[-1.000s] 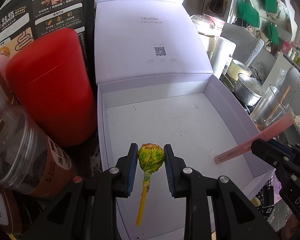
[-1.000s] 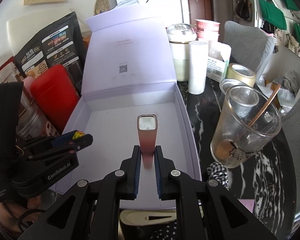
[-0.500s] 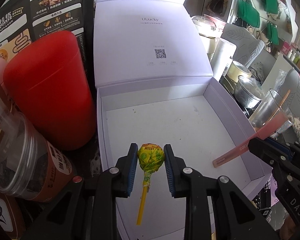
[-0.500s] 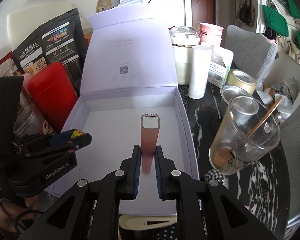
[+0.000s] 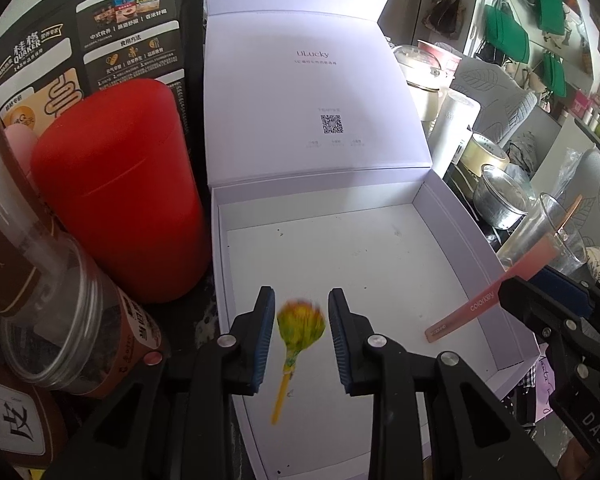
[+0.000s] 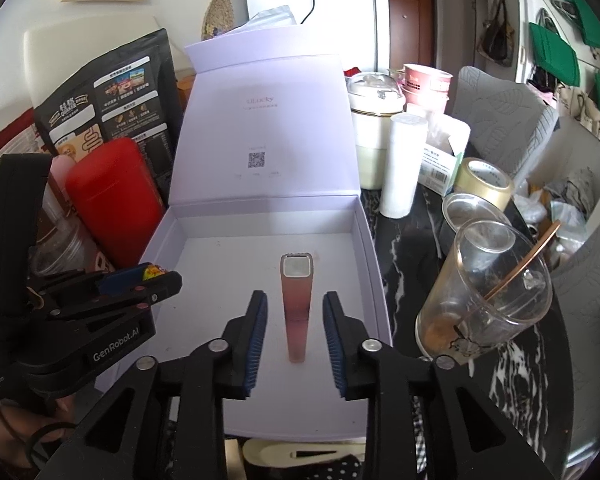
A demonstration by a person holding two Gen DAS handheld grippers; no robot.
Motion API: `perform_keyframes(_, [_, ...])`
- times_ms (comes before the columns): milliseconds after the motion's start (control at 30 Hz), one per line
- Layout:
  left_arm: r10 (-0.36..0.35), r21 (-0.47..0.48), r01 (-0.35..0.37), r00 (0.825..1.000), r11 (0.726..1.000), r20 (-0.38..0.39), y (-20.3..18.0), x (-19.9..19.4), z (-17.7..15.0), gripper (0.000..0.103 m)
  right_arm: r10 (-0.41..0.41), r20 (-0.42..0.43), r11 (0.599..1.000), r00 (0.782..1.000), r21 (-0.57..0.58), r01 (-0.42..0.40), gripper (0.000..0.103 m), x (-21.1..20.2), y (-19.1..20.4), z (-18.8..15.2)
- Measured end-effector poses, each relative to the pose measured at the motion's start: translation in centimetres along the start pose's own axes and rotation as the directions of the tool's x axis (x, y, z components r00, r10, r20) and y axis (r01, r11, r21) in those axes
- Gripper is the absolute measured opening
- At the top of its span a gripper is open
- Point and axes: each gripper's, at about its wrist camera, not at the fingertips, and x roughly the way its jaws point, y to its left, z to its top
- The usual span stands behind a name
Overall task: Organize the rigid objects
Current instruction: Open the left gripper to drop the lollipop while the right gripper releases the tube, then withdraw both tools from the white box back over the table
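An open lilac gift box (image 5: pixel 452 216) (image 6: pixel 370 240) stands with its lid upright. My left gripper (image 5: pixel 300 334) is open over the box's near left part. A yellow-green lollipop (image 5: pixel 300 326) is blurred between its jaws, free of both pads. My right gripper (image 6: pixel 295 332) is open over the box's near right part. A pink lipstick tube (image 6: pixel 296 304) sits between its jaws without touching them; it also shows in the left wrist view (image 5: pixel 488 302).
A red canister (image 5: pixel 116 184), a clear jar (image 5: pixel 72 316) and a black oat bag (image 5: pixel 80 36) crowd the box's left side. A clear plastic cup (image 6: pixel 484 292), tape roll (image 6: pixel 488 178), white cylinder (image 6: pixel 404 164) and metal bowl (image 5: pixel 500 196) stand on the right.
Both grippers have opened. The lollipop is released and blurred in motion; the lipstick tube is free between the right jaws.
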Motion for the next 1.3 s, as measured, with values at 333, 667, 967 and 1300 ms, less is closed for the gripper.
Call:
perform_keyframes(333, [0.013, -0.009, -0.013, 0.998, 1.0, 0.054, -0.2, -2.6, 0.8, 0.083, -0.007, 0.05, 1.0, 0.999, -0.004, 0.007, 0.041, -2.5, 0.0, 0.5])
perform_keyframes(667, [0.031, 0.017, -0.033, 0.993, 0.999, 0.11, -1.5, -6.2, 0.7, 0.083, -0.017, 0.098, 1.0, 0.995, -0.003, 0.017, 0.041, -6.0, 0.0, 0.2])
perform_keyframes(967, [0.019, 0.022, -0.023, 0.988, 0.999, 0.152, -2.3, -10.0, -0.5, 0.083, -0.026, 0.144, 1.0, 0.989, -0.006, 0.027, 0.041, -9.8, 0.2, -0.9])
perform_keyframes(1300, [0.032, 0.044, -0.041, 0.98, 0.998, 0.198, -3.3, -14.3, -2.0, 0.083, -0.042, 0.188, 0.999, 0.981, -0.009, 0.044, 0.041, -13.9, 0.5, -2.6])
